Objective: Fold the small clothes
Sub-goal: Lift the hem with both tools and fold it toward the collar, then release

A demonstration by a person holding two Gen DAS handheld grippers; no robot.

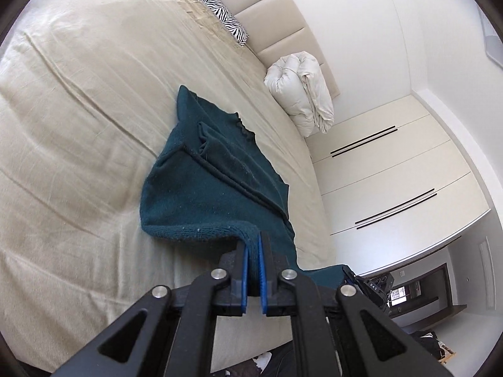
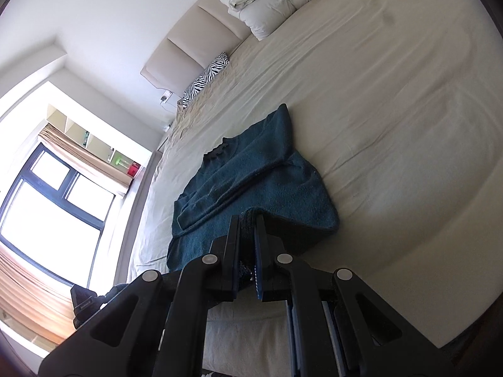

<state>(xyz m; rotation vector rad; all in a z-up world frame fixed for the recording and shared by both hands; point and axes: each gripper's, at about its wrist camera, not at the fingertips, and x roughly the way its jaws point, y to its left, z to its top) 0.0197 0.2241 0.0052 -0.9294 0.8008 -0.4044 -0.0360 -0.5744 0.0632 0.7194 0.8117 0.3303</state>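
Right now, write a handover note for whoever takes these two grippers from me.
Left gripper: shut on the hem edge of the teal sweater, lifting it off the bed.
Right gripper: shut on the same hem, at its other corner.
Sweater: far part lies on the bed, collar toward the headboard; both sleeves folded in across the body.
Done: sleeves in, hem gripped at both corners.
Left: carry the hem toward the collar, lay it down, release both fingers.
Nearby: folded duvet and zebra pillow at the headboard, away from the sweater.
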